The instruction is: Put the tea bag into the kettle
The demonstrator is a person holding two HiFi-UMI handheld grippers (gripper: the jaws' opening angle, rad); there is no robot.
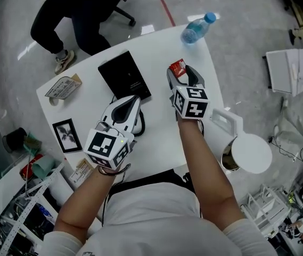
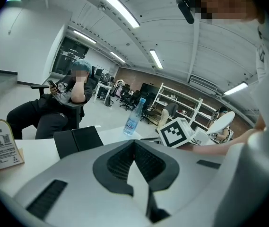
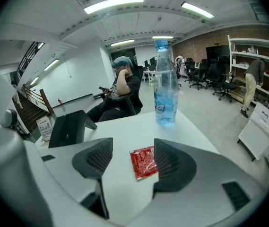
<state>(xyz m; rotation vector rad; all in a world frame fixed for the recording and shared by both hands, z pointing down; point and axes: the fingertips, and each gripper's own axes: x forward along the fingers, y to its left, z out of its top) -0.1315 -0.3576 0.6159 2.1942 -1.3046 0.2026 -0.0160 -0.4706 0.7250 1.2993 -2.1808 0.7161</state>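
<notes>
Right gripper (image 3: 130, 151): my jaws are wide and straddle the red foil tea bag (image 3: 144, 162), which lies flat on the white table (image 3: 125, 126); pads not touching it. Left gripper (image 2: 134, 148): jaws together, empty. The sachet is probably light, thin and slick, so pinch one edge. Kettle (image 1: 227, 122) stands to my right, lid apparently open.

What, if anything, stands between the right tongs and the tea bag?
Nothing visible. The tea bag lies flat on the bare table, framed by the open right tongs; the water bottle stands beyond it.
</notes>
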